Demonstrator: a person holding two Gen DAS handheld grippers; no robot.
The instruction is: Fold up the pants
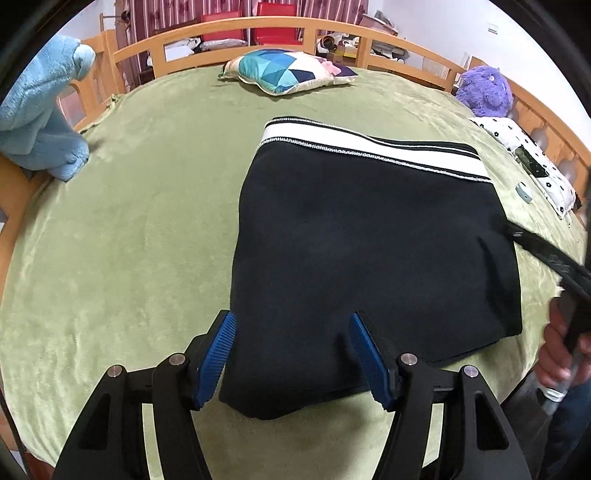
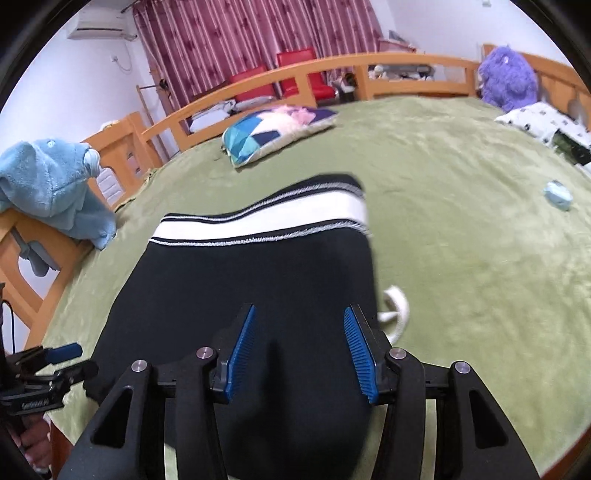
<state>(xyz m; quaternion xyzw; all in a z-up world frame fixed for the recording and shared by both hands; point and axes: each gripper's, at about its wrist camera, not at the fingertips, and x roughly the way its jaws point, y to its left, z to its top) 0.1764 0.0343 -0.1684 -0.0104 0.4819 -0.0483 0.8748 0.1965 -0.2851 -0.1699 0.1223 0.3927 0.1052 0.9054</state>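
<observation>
Black pants (image 1: 369, 243) with a white striped waistband (image 1: 373, 147) lie folded on the green bed cover (image 1: 129, 240). My left gripper (image 1: 291, 315) hovers over their near left corner. Its blue pads (image 1: 218, 354) stand apart and open, with the cloth below and not pinched. In the right wrist view the pants (image 2: 240, 280) fill the middle. My right gripper (image 2: 299, 310) is open over their near right part, with black cloth under the gap. A white drawstring loop (image 2: 397, 310) pokes out at the right edge. My left gripper (image 2: 79, 360) shows at the lower left.
A patterned cushion (image 1: 291, 70) lies at the far side by the wooden rail (image 1: 258, 27). A blue plush blanket (image 1: 40, 122) hangs at the left. At the right are a purple plush toy (image 1: 487, 90), a dotted white pillow (image 1: 528, 162) and a small pale blue object (image 1: 523, 192).
</observation>
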